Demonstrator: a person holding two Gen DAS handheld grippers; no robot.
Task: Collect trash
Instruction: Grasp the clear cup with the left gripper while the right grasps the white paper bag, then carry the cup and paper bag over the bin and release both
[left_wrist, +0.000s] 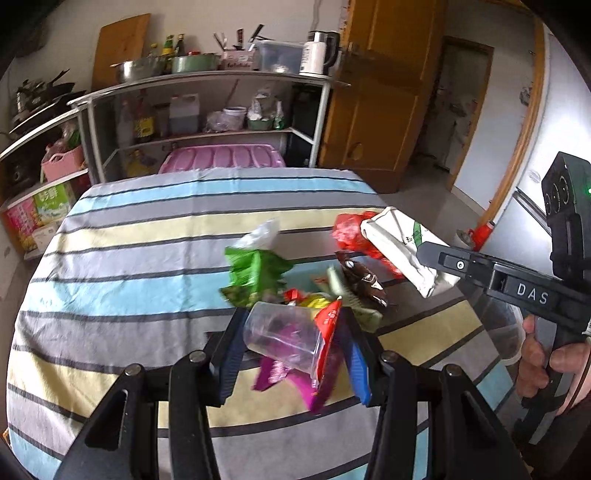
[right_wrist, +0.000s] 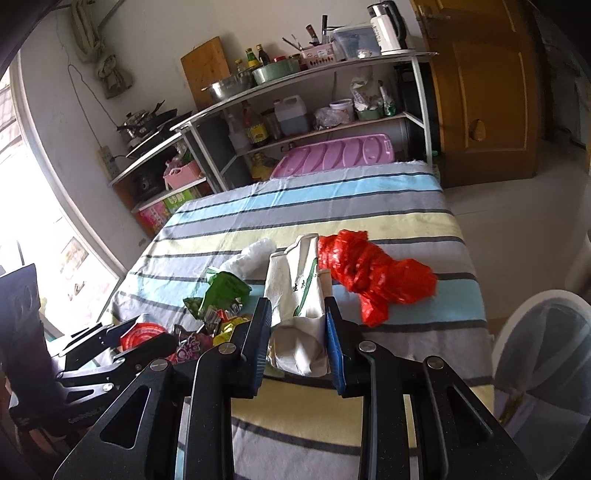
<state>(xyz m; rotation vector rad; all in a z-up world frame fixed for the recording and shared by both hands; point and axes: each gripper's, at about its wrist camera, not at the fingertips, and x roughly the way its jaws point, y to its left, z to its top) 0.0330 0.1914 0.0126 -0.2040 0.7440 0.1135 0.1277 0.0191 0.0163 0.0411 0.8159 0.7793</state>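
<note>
My left gripper (left_wrist: 291, 339) is shut on a clear plastic cup (left_wrist: 280, 338) stuffed with red and purple wrappers, held above the striped tablecloth (left_wrist: 129, 258). My right gripper (right_wrist: 297, 325) is shut on a white paper bag (right_wrist: 299, 295) with green print; it also shows in the left wrist view (left_wrist: 399, 247). A red plastic bag (right_wrist: 373, 277) lies on the cloth just right of the paper bag. A green snack packet (left_wrist: 255, 271), a brown wrapper (left_wrist: 364, 282) and other small wrappers lie in a pile between the grippers. A white tissue (right_wrist: 255, 258) lies behind the green packet.
A white bin (right_wrist: 543, 354) with a liner stands off the table's right edge. Metal shelves (left_wrist: 207, 110) with bottles, bowls and a kettle stand behind the table. A pink lid (left_wrist: 221, 158) leans at the table's far edge. A wooden door (left_wrist: 380, 92) is at the back right.
</note>
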